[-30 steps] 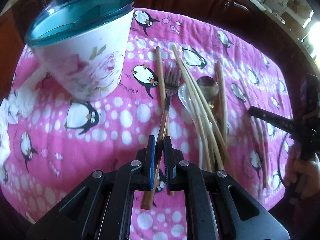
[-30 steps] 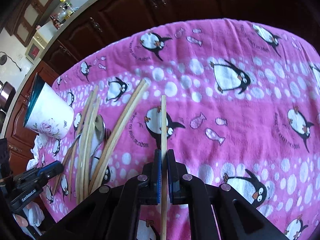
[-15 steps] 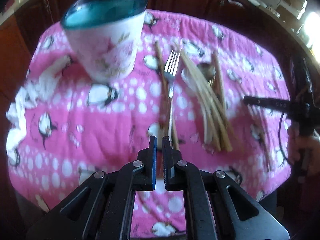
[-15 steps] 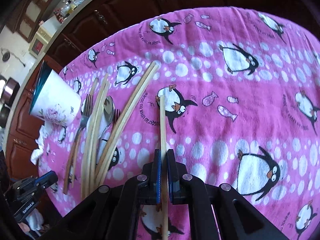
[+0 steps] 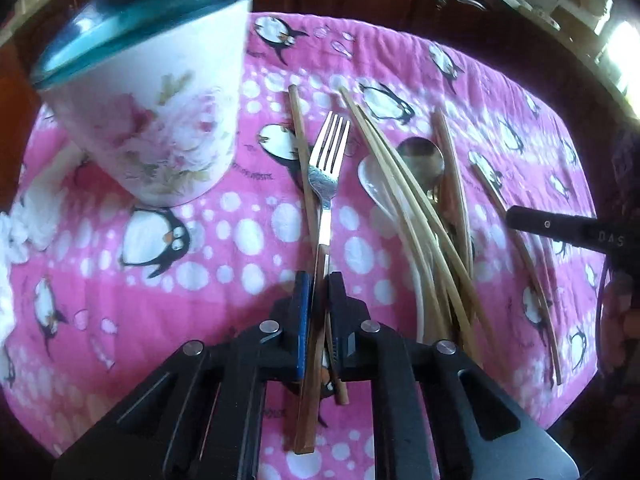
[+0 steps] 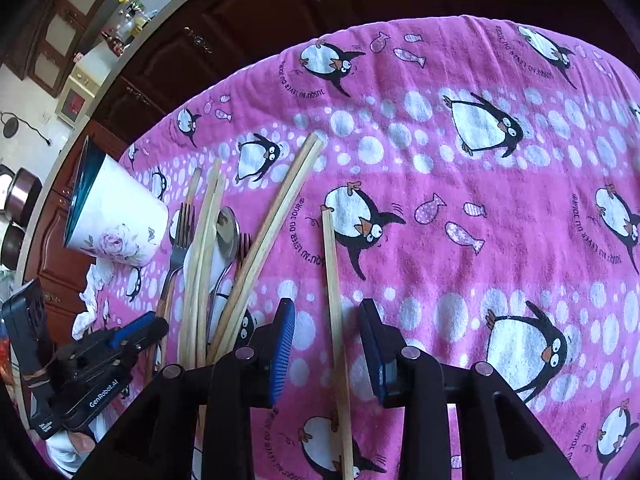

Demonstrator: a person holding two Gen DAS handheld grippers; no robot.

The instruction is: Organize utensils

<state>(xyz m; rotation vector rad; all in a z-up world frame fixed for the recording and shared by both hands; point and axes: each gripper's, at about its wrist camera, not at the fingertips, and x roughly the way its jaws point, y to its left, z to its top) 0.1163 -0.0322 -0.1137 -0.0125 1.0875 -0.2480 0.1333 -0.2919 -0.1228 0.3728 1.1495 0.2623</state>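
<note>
My left gripper (image 5: 319, 304) is nearly shut on the brown handle of a metal fork (image 5: 328, 168); its jaws are opening slightly. The fork's tines point toward the far side, and a brown chopstick (image 5: 300, 140) lies under it. My right gripper (image 6: 328, 340) is open and still opening. A single pale chopstick (image 6: 332, 280) lies on the cloth between its fingers, touching neither pad. A white floral cup (image 5: 160, 120) with a teal inside stands at the far left. A heap of chopsticks (image 5: 420, 220) covers a white spoon (image 5: 372, 184) and a metal spoon (image 5: 420, 156).
A pink penguin-print cloth (image 6: 480, 240) covers the table. A crumpled white tissue (image 5: 24, 224) lies at the left edge near the cup (image 6: 116, 224). Dark wooden cabinets (image 6: 280, 20) stand behind the table. A hand (image 5: 620, 312) holds the right gripper at the right edge.
The right gripper's jaws have parted and let go of the single chopstick, which now lies on the cloth. The left gripper rose and came back down with the fork handle between its jaws.
</note>
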